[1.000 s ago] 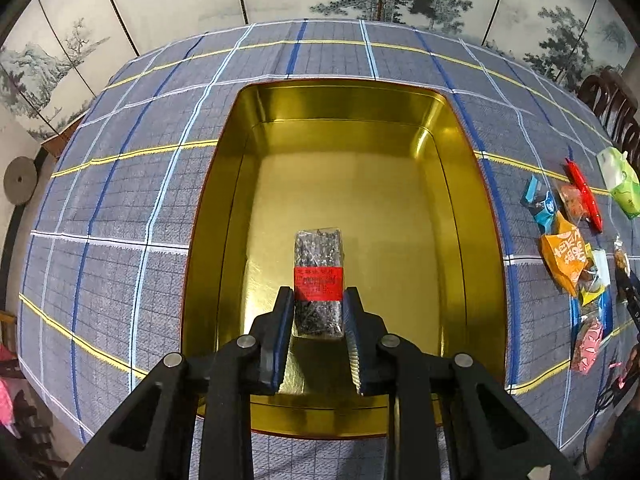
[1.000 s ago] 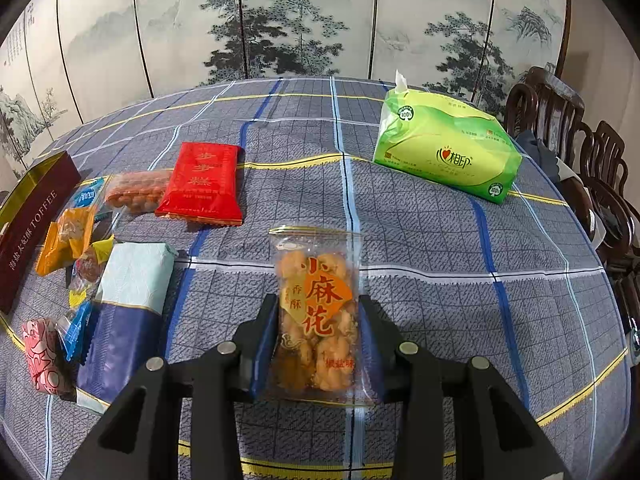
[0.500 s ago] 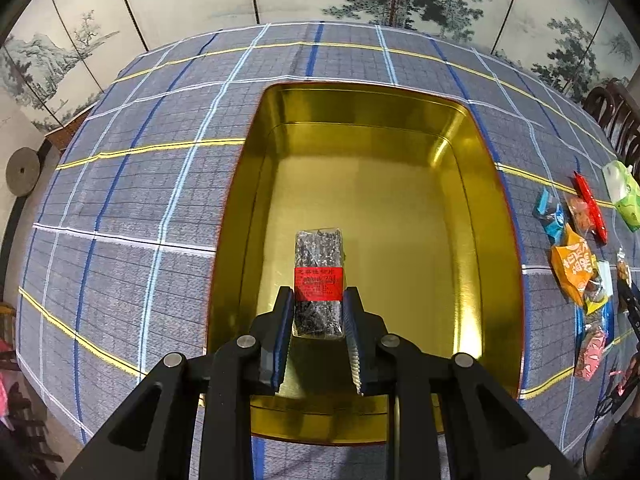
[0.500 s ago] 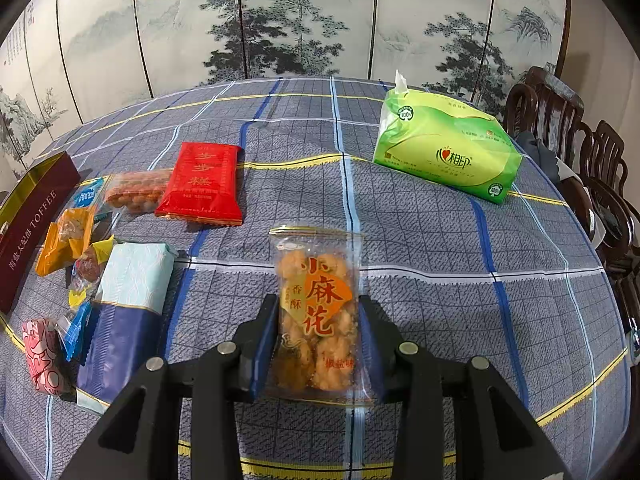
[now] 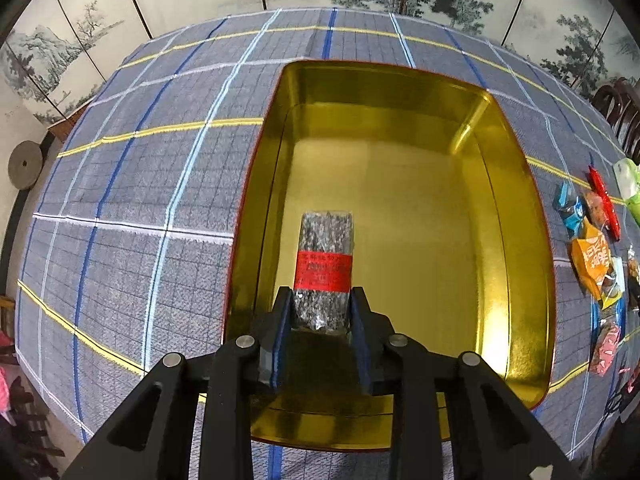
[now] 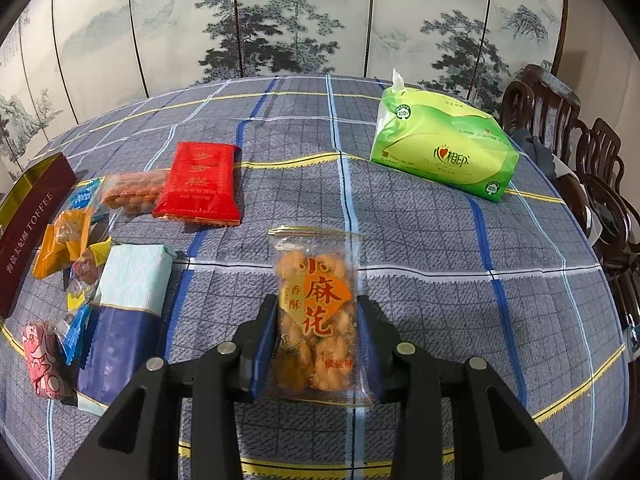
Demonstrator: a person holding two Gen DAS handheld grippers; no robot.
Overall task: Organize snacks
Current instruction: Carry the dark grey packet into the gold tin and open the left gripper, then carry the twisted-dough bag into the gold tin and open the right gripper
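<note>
1. Gold metal fills the left wrist view: an open tin (image 5: pixel 516 216) with a shiny gold inside and a thin red rim sits on the worktop (image 5: pixel 132 184), which wears a grey-blue checked cloth with yellow, white and blue lines.
2. The left gripper (image 5: pixel 319 308) hangs over the tin's near end, and its jaws are clenched on a dark seaweed-like snack pack (image 5: pixel 325 264) with a red band. The pack's near end sits between the blue pads, and the rest juts forward over the tin floor. Whether it touches the floor, I cannot tell.
3. To the right of the tin, near the worktop's edge, lies a line of small wrapped sweets (image 5: pixel 592 256) in blue, orange, red and pink.
4. In the right wrist view, the right gripper (image 6: pixel 316 332) has its jaws grasping a clear bag of fried dough twists (image 6: pixel 314 312) with an orange label. The jaws press its two long sides around the lower half, and the top seal points away.
5. On the cloth to the left lie a red packet (image 6: pixel 200 182), a clear pack of round orange snacks (image 6: pixel 132 196), a pale blue and navy pouch (image 6: pixel 124 308), and a pink sweet (image 6: pixel 42 356).
6. A maroon lid (image 6: pixel 30 232) marked TOFFEE rests at the far left.
7. A green tissue pack (image 6: pixel 444 152) lies well apart at the far right, near dark wooden chairs (image 6: pixel 592 176).
</note>
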